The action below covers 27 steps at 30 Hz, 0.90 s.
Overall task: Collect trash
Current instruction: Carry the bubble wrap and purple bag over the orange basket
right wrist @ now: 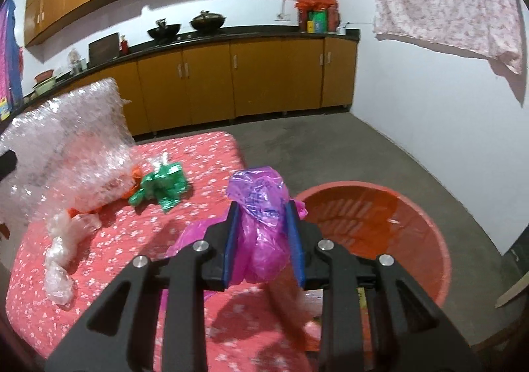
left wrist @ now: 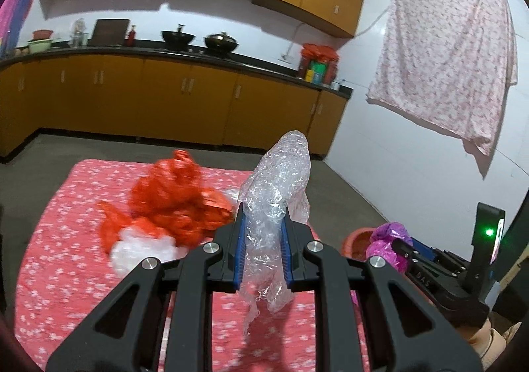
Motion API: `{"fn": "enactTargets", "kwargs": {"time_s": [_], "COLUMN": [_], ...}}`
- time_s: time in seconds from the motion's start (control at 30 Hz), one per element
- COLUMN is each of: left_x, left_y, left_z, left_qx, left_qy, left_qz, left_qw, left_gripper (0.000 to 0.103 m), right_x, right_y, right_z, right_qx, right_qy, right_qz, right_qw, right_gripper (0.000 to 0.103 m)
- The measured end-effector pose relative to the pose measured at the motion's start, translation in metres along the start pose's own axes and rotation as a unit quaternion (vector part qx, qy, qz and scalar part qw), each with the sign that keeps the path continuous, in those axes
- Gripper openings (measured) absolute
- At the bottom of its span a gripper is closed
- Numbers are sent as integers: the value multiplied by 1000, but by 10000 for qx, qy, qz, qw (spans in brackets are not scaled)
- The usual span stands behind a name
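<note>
While both point downward, left tool [left wrist: 263, 226] clamps bubble wrap [left wrist: 281, 180], right tool [right wrist: 263, 229] seemingly a purple bag [right wrist: 261, 206].

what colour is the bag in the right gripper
Purple-pink, a translucent plastic bag; clearest in the right wrist view.

Left gripper [left wrist: 264, 223], right gripper [right wrist: 263, 226] both clamped

Purple bag [right wrist: 263, 226] in right gripper [right wrist: 264, 211]; red basin [right wrist: 439, 249] beside
</note>
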State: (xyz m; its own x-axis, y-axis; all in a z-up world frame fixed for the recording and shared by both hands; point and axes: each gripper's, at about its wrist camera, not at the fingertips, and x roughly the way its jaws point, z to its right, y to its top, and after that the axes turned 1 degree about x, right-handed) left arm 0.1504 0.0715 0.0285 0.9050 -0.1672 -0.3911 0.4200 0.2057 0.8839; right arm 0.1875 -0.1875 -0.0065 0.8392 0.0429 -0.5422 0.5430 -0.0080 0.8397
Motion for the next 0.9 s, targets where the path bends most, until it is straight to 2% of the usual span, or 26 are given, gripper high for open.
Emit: {"fn": "enactTargets", "kwargs": {"time_s": [0.43,0.9], "left_x": [58,114], "left_y": [-20,-37], "left_z": [81,154], "left_qx": [349,636], "left_qy": [-768,-1381], "left_qz": [-435,-862], "left_qw": [9955,9846], "left_gripper": [18,18], "right_x": [-22,-7], "right_y": [0,-10], "right_z": [63,121], "right_qx": [222,466], "right_qy": [-682,-1267], "right_qz": [245,293], "right_qw": [9971,9904], "right_gripper": [28,28]}}
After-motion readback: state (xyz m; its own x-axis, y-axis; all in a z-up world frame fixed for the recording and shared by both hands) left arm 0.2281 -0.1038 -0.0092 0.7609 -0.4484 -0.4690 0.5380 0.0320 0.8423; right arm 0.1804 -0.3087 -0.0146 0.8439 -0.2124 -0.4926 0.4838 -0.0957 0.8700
